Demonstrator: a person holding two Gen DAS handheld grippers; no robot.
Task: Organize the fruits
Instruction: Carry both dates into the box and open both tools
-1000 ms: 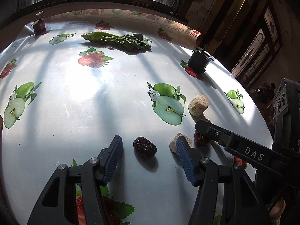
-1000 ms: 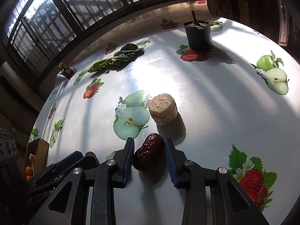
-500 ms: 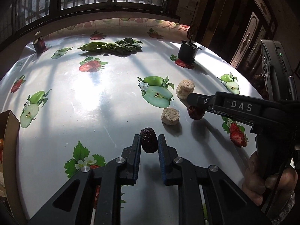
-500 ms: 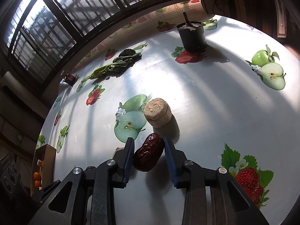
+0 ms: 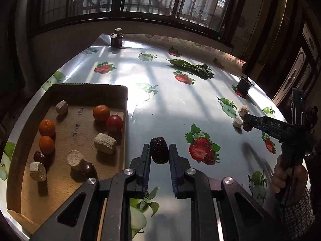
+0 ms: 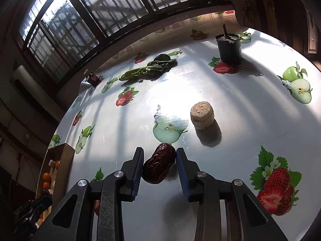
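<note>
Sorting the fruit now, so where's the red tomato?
Left wrist view: the tomato lies in the cardboard tray, by its right wall, touching an orange.

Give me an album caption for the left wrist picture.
Left claw carries a dark date toward the cardboard tray of fruit.

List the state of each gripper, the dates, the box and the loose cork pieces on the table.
left gripper: shut on a date
left date: held above the table
right gripper: shut on a date
right date: held, tilted
cardboard box: open, partly filled with fruit and cork pieces
cork pieces: two on the table, outside the box
</note>
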